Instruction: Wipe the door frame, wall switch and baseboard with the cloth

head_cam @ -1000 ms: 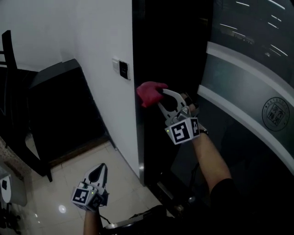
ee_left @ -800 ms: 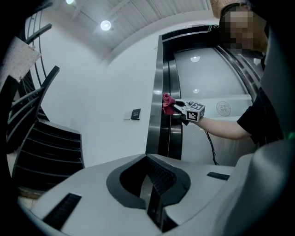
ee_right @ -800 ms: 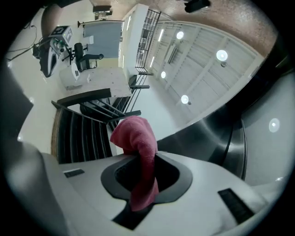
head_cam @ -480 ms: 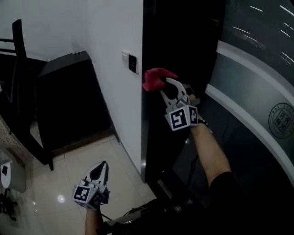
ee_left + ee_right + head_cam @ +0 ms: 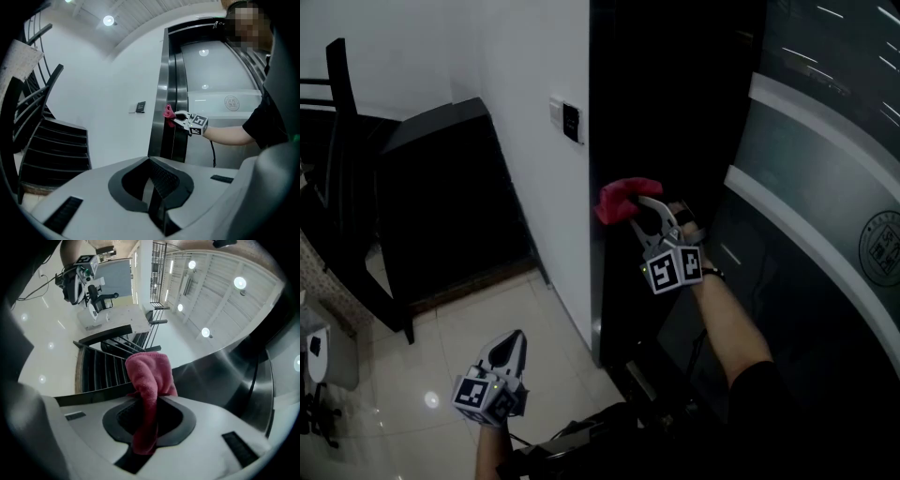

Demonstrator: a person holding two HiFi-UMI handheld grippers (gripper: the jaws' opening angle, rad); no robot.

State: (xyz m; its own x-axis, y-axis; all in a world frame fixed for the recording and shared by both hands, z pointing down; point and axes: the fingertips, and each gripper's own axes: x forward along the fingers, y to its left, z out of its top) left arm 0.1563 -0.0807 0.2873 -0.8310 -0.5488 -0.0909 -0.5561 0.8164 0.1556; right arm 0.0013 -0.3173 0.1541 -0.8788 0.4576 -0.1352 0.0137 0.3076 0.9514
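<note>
Holding the pink cloth (image 5: 619, 198) at the dark door frame (image 5: 614, 112), my right gripper (image 5: 631, 213) pinches one fold. My left gripper (image 5: 510, 343) hangs low, jaws pressed together on nothing. I judge that drag along the frame could tug that loose fold free and drop the cloth.

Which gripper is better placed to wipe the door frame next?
Right. The right gripper is shut on the pink cloth at the door frame; the left gripper hangs low, shut and empty.
</note>
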